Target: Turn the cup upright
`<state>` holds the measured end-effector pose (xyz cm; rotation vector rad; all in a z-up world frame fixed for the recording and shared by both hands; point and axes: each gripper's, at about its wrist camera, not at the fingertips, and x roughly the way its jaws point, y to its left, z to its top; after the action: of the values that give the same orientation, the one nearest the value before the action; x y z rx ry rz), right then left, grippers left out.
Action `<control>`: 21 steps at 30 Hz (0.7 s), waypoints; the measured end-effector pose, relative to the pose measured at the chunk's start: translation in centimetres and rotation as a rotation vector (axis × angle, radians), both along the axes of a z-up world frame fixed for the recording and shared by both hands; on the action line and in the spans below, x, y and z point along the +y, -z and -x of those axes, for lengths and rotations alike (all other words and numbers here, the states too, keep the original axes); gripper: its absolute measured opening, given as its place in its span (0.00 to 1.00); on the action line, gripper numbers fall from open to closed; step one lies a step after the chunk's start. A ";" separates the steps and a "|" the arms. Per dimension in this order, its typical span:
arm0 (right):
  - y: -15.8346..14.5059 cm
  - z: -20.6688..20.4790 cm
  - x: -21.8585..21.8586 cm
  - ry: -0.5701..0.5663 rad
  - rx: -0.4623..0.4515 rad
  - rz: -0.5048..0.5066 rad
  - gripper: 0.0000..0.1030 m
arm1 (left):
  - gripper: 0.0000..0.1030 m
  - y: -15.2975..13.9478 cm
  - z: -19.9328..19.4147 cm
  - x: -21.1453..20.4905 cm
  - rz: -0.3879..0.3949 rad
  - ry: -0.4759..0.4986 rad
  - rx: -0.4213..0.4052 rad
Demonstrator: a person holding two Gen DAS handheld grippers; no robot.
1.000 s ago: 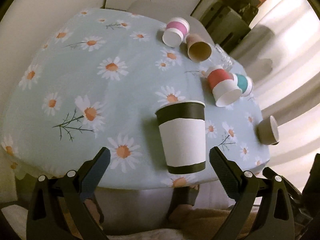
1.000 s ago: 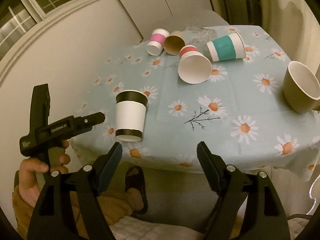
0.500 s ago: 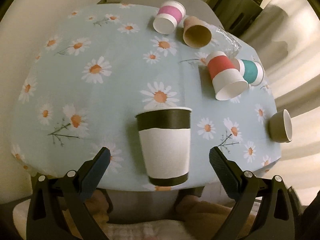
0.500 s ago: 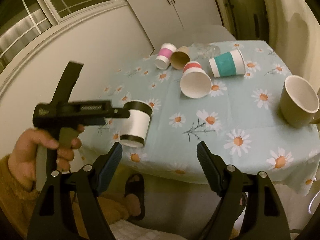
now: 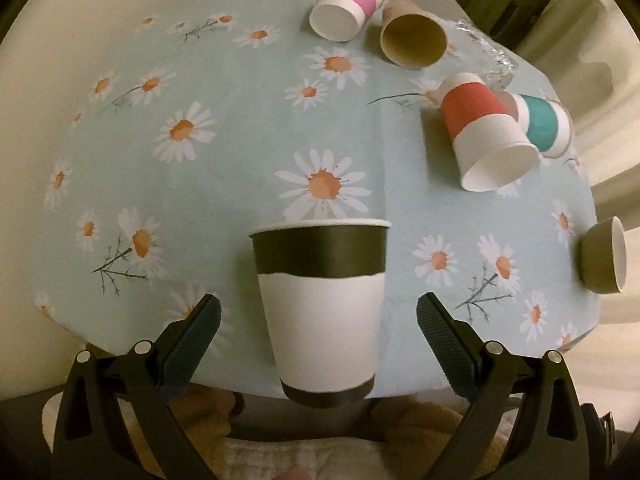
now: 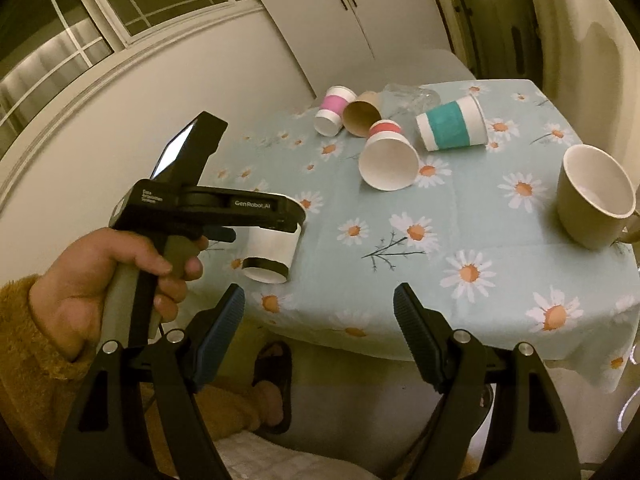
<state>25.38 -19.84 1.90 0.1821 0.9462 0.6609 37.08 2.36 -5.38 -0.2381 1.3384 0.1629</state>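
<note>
The black-and-white cup [image 5: 322, 312] stands at the near edge of the table [image 5: 240, 128], wide rim up and narrow base down, so it already appears upright. The left gripper [image 5: 318, 320] has its fingers wide apart, one on each side of the cup wall and not touching it; no grasp is made. The right gripper [image 6: 320, 316] hangs in front of the near edge over the floor, its fingers also apart and empty. As a judgement, this one cup is finished or close to it, and the rest of the work lies farther back. Toward the middle of the table the red cup [image 5: 486, 138] lies on its side, mouth toward the near edge, with the teal cup [image 5: 544, 124] on its side just behind it. At the right edge the beige mug [image 6: 596, 196] rests tilted on its side. Near the far edge the pink cup [image 5: 346, 6] and the brown cup [image 5: 414, 36] lie side by side, with a clear glass [image 5: 490, 50] just beside the brown cup. The left wrist view shows the finger-to-cup clearance and the cup rim. The right wrist view shows what the left cannot: the person's left hand [image 6: 120, 276] on the gripper handle, which hides the cup's upper part, and the mug's handle side.
</note>
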 end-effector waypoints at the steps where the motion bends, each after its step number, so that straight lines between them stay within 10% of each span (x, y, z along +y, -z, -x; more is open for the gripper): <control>1: 0.1 -0.1 0.0 0.000 0.005 0.001 0.74 | 0.92 0.2 -0.2 0.0 0.008 0.001 0.005; 21: 1.1 -0.2 1.1 -0.012 0.027 0.061 0.74 | 0.65 2.0 -3.0 0.0 -0.004 0.016 0.049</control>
<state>25.61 -18.73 0.80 0.1317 0.9928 0.6409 40.13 2.41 -7.33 -0.2213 1.3879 0.1586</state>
